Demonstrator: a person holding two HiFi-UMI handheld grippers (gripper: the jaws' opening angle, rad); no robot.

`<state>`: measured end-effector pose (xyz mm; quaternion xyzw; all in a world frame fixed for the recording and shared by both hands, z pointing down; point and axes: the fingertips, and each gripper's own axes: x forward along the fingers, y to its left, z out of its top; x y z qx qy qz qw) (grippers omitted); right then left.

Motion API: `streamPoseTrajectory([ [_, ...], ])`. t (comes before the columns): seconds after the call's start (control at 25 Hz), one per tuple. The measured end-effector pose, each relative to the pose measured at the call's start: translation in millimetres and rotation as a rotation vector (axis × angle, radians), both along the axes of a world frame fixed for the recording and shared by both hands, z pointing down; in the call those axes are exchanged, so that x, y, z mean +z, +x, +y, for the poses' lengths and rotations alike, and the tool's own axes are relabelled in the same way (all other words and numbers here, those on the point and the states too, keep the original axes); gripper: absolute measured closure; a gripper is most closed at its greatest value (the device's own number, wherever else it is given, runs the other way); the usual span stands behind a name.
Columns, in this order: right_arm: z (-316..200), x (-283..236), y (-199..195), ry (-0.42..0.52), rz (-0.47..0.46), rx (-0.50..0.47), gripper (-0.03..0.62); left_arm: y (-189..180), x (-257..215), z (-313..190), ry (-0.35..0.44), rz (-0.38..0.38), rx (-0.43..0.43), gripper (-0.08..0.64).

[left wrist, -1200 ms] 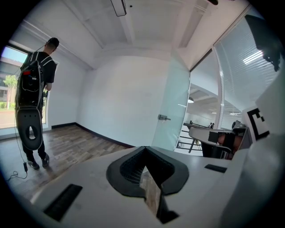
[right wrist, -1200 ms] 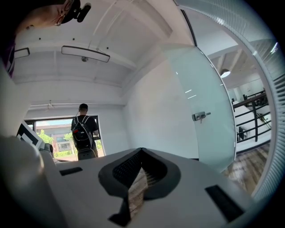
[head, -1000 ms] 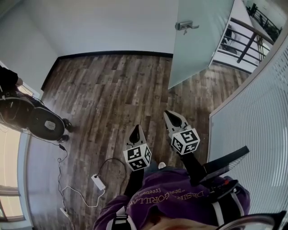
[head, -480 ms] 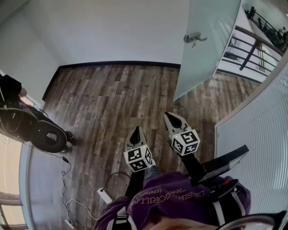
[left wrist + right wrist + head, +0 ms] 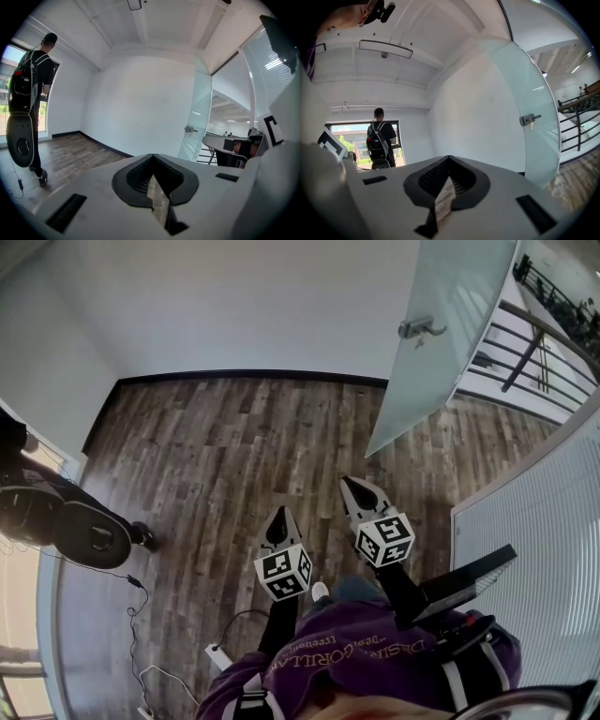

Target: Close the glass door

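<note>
A: Where is the glass door (image 5: pixel 441 352) now?

B: It stands open, swung into the room, at the upper right of the head view. It is well ahead of both tongs and nothing touches it. Its metal lever handle (image 5: pixel 419 328) is on the free edge, and in the right gripper view something like a key hangs under the handle (image 5: pixel 529 120).

A: How will it handle, do you think?

B: I judge it heavy and fully stiff, a frosted pane that turns slowly on its hinges. The face looks smooth, so a tip pressed on it may slide. The edges of glass are the fragile part, so I would not knock them.

A: So where to take hold?

B: At the handle, or flat on the pane just beside it, far from the hinge side, where the least force is needed.

A: And the tongs?

B: The left gripper (image 5: pixel 279 517) has its jaws together, with nothing between. The right gripper (image 5: pixel 355 487) is the same, closed and empty. Both hang over the wooden floor (image 5: pixel 225 446), the right one nearer to the door.

A: Anything else around?

B: A person with a backpack (image 5: pixel 380 137) stands at the window, well apart.
</note>
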<state>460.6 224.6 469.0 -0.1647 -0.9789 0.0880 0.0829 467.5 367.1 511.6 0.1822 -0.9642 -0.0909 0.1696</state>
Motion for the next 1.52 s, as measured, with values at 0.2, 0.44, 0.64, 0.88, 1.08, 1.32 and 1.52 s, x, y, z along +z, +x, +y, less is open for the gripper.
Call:
streamPoseTrajectory([
  [0.2, -12, 5, -21, 0.002, 0.028, 0.011, 0.601, -19, 9, -13, 0.006, 0.036, 0.014, 0.558],
  [0.44, -44, 4, -67, -0.007, 0.029, 0.0, 0.601, -64, 4, -43, 0.003, 0.031, -0.002, 0.558],
  [0.64, -70, -13, -120, -0.004, 0.005, -0.026, 0.601, -113, -18, -75, 0.002, -0.014, -0.004, 0.56],
  [0.88, -80, -14, -163, -0.001, 0.01, -0.069, 0.601, -151, -19, -92, 0.008, -0.005, -0.033, 0.56],
  [1.08, -88, -8, -186, 0.0, 0.018, -0.089, 0.601, -169, -10, -95, 0.006, 0.011, -0.069, 0.56],
  [1.32, -87, 0, -217, 0.001, 0.037, -0.083, 0.601, -196, -3, -85, 0.01, 0.031, -0.097, 0.558],
  [1.52, -80, -1, -264, 0.0, 0.023, -0.049, 0.601, -248, -5, -68, 0.006, 0.008, -0.091, 0.56],
])
